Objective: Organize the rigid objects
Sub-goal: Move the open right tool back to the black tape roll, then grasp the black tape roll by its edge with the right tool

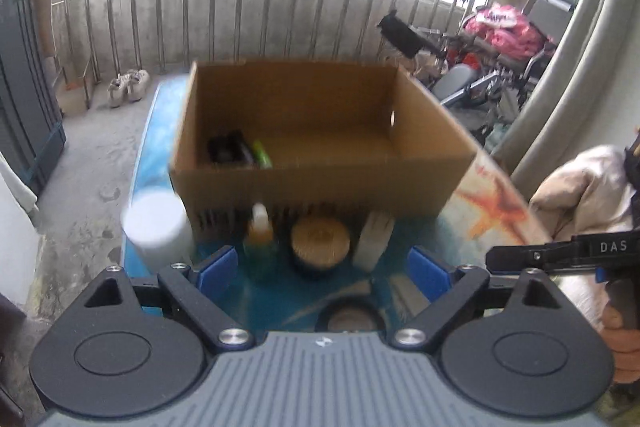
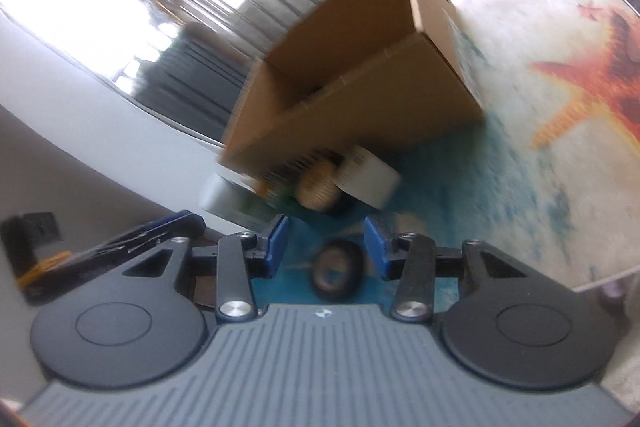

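An open cardboard box stands on the table with the sea-print cloth; it holds a black item and a green tube. In front of it stand a white jar, an amber bottle, a wooden-lidded jar and a white bottle. A round black tin lies nearest. My left gripper is open and empty above the tin. My right gripper is open, empty, tilted, with the tin just below it and the box beyond.
A balcony railing and concrete floor lie behind the table. Shoes sit on the floor at left, a dark cabinet at far left, and clutter with a wheelchair at right. The right gripper shows in the left view.
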The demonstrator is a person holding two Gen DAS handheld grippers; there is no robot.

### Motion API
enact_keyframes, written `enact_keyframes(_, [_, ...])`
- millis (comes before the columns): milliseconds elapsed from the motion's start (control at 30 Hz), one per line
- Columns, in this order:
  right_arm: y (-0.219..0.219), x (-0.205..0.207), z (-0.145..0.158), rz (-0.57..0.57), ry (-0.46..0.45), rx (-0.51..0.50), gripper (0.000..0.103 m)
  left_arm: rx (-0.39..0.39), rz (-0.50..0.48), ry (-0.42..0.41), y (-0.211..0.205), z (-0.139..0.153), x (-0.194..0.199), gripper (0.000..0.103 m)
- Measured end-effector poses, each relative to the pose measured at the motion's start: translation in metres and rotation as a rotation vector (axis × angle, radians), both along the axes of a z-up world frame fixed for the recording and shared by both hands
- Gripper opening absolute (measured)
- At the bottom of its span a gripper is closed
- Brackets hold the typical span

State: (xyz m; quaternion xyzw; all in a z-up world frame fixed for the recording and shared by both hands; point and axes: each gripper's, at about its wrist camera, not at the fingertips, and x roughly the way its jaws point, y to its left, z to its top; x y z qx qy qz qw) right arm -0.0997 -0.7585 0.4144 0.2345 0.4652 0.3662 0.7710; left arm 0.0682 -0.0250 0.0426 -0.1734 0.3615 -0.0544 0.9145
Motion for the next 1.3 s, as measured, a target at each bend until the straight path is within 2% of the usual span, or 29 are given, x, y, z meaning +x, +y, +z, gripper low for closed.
enact_keyframes(133, [0.029, -0.008, -0.021, 0.041, -0.033, -0.081, 0.042, 0.025, -0.065, 0.055, -0.027, -0.032, 0.005, 0.093])
enact_keyframes(233, [0.053, -0.006, -0.028, 0.079, -0.051, -0.114, 0.041, 0.077, -0.075, 0.081, -0.043, -0.051, 0.009, 0.093])
enact_keyframes(367, [0.081, -0.002, -0.032, 0.119, -0.082, -0.182, 0.041, 0.127, -0.081, 0.113, -0.057, -0.067, 0.015, 0.091])
enact_keyframes(567, [0.102, 0.000, -0.041, 0.152, -0.109, -0.260, 0.035, 0.218, -0.111, 0.120, -0.074, -0.078, 0.016, 0.082])
enact_keyframes(767, [0.108, 0.001, -0.049, 0.180, -0.100, -0.289, 0.023, 0.202, -0.123, 0.154, -0.075, -0.084, 0.018, 0.077])
enact_keyframes(900, [0.113, 0.001, -0.055, 0.196, -0.099, -0.310, 0.018, 0.147, -0.122, 0.166, -0.070, -0.088, 0.019, 0.070])
enact_keyframes(967, [0.114, 0.002, -0.057, 0.195, -0.096, -0.318, 0.016, 0.145, -0.125, 0.160, -0.072, -0.088, 0.021, 0.066])
enact_keyframes(1300, [0.096, 0.006, -0.058, 0.143, -0.088, -0.317, 0.016, 0.158, -0.159, 0.147, -0.092, -0.084, 0.034, 0.066])
